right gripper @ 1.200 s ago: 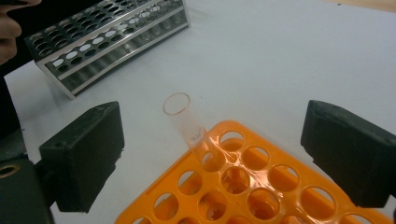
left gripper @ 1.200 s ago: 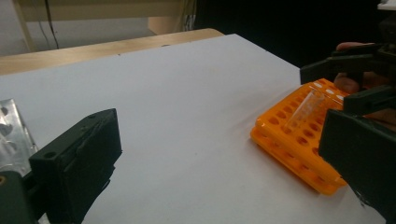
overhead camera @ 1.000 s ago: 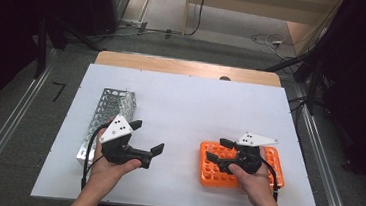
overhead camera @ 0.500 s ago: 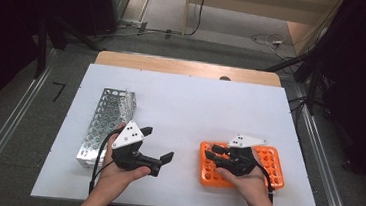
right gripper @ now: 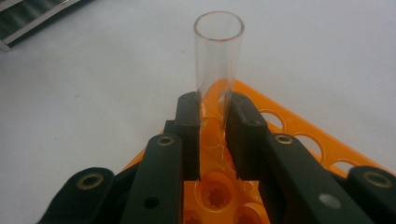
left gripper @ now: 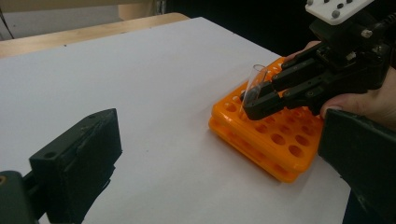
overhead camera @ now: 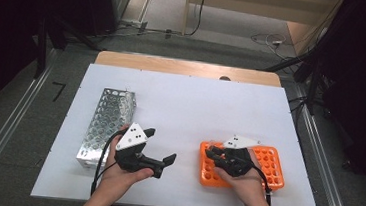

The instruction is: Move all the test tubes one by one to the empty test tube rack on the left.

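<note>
While fingers [right gripper: 187,135] pinch clear tube [right gripper: 218,56], orange rack [right gripper: 299,128] beneath

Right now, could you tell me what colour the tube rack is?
Orange rack; left gripper view.

A high camera looks down on the table [overhead camera: 190,108]; both tool cameras, low and close, share the orange rack [left gripper: 261,140].

High view: soft and low-res, white table [overhead camera: 195,109] evenly lit from overhead, surroundings fall off to near-black at left and right. Shadows short and diffuse. Left gripper view: own near jaws blurred, orange rack [left gripper: 275,140] and farther table reasonably sharp, soft shadow under the left jaw. Right gripper view: clear tube [right gripper: 217,60] sharp with faint glare on its rim, near jaws soft, table slightly washed out.
</note>
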`<state>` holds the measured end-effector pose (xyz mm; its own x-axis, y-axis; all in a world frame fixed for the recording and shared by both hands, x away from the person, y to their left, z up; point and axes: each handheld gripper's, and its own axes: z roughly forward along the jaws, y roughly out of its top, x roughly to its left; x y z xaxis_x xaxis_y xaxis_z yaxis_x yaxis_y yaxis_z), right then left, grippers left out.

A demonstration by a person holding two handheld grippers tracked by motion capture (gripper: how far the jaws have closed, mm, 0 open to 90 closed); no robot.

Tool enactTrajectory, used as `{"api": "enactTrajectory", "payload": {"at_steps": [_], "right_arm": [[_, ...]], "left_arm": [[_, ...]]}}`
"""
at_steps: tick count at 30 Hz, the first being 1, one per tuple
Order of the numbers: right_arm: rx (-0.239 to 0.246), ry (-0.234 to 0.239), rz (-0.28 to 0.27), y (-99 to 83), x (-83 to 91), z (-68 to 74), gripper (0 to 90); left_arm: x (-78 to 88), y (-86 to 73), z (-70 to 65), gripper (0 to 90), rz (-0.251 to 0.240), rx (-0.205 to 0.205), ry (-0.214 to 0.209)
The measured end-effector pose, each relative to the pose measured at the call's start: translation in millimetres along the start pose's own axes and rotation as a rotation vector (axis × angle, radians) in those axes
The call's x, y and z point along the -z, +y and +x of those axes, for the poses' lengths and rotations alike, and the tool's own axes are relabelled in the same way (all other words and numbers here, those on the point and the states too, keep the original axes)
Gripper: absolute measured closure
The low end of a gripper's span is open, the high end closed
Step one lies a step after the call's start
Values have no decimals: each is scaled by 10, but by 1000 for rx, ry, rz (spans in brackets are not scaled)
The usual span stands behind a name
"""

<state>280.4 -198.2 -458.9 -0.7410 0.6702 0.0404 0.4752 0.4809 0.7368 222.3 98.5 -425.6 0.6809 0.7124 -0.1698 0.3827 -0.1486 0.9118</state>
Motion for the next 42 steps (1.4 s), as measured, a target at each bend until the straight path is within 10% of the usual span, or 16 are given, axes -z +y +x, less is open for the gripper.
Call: {"api": "enactTrajectory", "payload": {"at_steps": [15, 25, 42], "right_arm": [[4, -11, -116, 55, 228, 44, 739], [50, 76, -126, 125, 327, 251, 739], [129, 190, -106, 177, 291, 632, 739]], "left_arm": [[-7, 41, -89, 24, -7, -17, -35], [-37, 93, -234, 114, -24, -39, -94], [-186, 101, -521, 551, -15, -111, -107]]}}
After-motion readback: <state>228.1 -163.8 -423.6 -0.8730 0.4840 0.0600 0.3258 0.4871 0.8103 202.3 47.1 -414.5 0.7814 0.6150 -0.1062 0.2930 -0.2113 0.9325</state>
